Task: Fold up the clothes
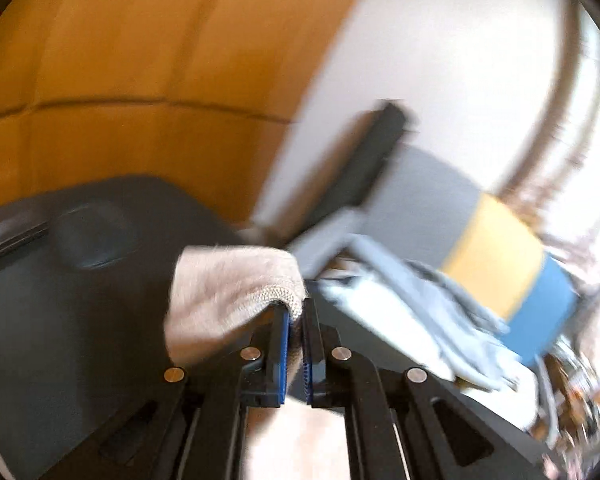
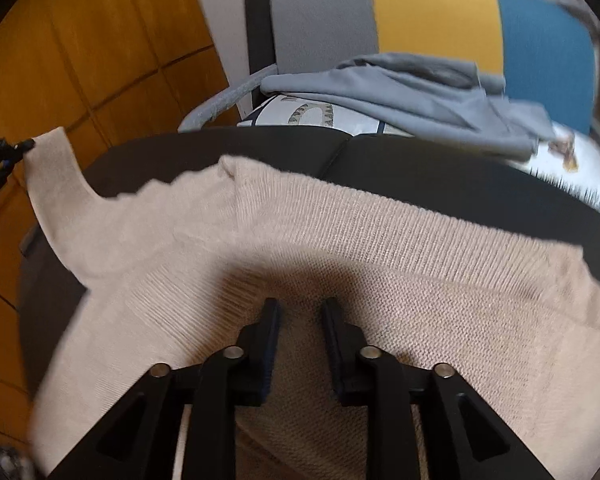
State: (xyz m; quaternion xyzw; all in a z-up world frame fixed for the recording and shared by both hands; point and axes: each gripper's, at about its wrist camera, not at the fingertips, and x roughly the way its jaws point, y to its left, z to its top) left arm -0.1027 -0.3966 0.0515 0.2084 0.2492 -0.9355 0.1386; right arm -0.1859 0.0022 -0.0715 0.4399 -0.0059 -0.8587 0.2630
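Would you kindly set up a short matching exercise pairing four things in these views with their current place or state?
Things:
1. left hand-held gripper
2. right hand-held gripper
3. grey garment
4. beige knit sweater

Places or states:
A. heaped in front of the grey, yellow and blue chair back
B. spread over the black surface
C. open, above the knit
D. shut on a corner of the knit

Pairs: 1-D, 2-C, 3-A, 4-B
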